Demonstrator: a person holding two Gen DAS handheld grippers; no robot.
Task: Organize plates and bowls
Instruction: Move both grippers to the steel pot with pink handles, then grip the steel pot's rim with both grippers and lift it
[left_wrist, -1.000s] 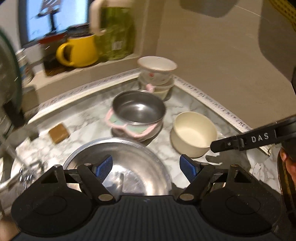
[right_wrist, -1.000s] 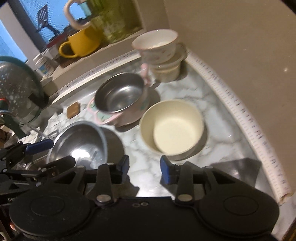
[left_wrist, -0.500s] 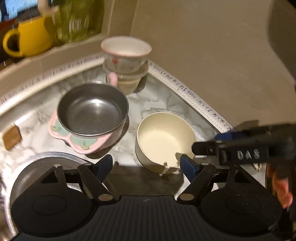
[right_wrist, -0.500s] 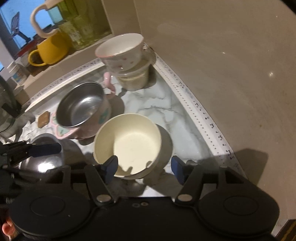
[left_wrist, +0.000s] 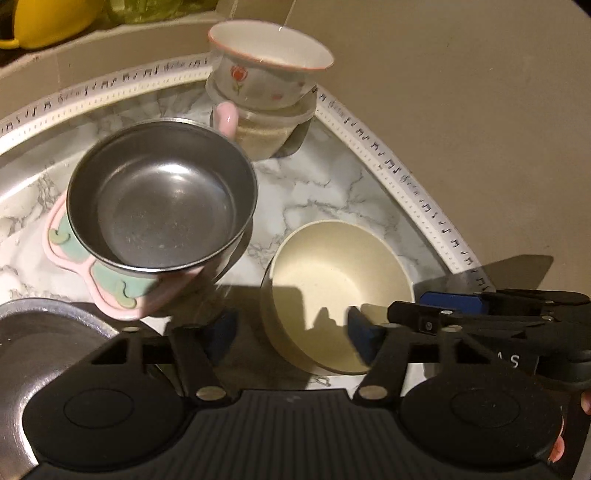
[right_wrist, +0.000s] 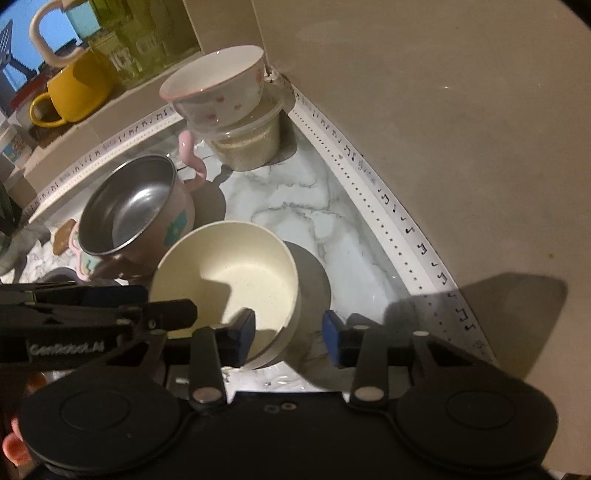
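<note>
Between the right claw's (right_wrist: 288, 338) closing fingers sits the cream bowl's (right_wrist: 236, 273) rim, seemingly not yet pinched.

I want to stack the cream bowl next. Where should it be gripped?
Take the cream bowl by its thin near rim, from above: it sits upright, mouth open, too wide to span. One finger inside, one outside.
</note>
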